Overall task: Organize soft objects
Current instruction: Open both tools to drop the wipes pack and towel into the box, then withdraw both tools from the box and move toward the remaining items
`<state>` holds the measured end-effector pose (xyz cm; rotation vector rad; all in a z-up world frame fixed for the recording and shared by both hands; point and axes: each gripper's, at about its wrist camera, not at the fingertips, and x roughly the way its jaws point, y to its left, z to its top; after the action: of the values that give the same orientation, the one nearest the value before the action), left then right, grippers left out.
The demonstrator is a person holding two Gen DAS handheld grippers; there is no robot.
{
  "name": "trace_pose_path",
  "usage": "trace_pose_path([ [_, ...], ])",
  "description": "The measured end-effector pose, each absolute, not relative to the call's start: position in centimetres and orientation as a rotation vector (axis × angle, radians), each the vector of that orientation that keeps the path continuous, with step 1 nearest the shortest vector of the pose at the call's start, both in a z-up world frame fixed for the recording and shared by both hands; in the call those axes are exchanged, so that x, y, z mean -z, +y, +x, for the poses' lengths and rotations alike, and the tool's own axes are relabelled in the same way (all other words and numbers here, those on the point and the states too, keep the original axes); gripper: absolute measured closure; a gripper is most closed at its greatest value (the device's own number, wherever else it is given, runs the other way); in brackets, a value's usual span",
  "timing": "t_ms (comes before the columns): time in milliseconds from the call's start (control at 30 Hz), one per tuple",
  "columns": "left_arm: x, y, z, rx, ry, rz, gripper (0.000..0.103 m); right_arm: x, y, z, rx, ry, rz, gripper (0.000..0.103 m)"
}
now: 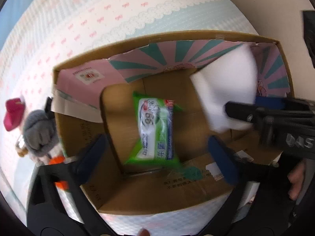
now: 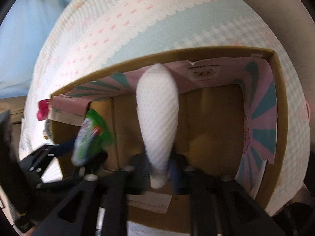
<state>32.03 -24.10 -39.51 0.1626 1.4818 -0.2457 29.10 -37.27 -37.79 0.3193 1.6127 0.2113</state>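
A green wet-wipes pack [image 1: 157, 129] is inside the open cardboard box [image 1: 177, 37], between and beyond my left gripper's [image 1: 157, 149] spread blue fingers, blurred; I cannot tell whether it rests on the floor. The left gripper is open. My right gripper [image 2: 159, 169] is shut on a white sponge [image 2: 157, 125] and holds it over the box [image 2: 196, 53]. In the left wrist view the sponge [image 1: 224, 90] and right gripper [image 1: 232, 112] come in from the right. The wipes pack [image 2: 88, 137] shows at the left of the right wrist view.
The box stands on a pastel checked cloth [image 1: 98, 23] with pink bows. Left of the box lie a grey plush toy [image 1: 40, 129], a magenta object [image 1: 14, 114] and an orange item [image 1: 57, 160]. Pink and teal flaps [image 1: 177, 53] line the box.
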Motion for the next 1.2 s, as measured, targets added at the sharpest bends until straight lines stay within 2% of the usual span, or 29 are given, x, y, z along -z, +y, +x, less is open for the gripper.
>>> trace_pose_path([
  [33, 39.4, -24.2, 31.8, 0.249, 1.48, 0.185, 0.0, 37.9, -37.3, 29.1, -0.23, 1.608, 0.349, 0.007],
  [67, 39.4, -24.1, 31.7, 0.254, 1.485, 0.194, 0.0, 37.9, -37.3, 29.0, -0.25, 1.6, 0.382, 0.002],
  [333, 38.5, -23.2, 31.1, 0.277, 1.48, 0.17, 0.0, 37.3, -37.2, 28.1, -0.233, 1.575, 0.329, 0.001],
  [600, 34.7, -22.6, 30.0, 0.298, 1.4, 0.181, 0.0, 34.6, -37.4, 27.6, -0.221, 1.543, 0.314, 0.001],
  [1200, 17.0, -15.5, 21.5, 0.248, 1.013, 0.094, 0.0, 14.6, -34.7, 18.4, -0.142, 1.063, 0.137, 0.001],
])
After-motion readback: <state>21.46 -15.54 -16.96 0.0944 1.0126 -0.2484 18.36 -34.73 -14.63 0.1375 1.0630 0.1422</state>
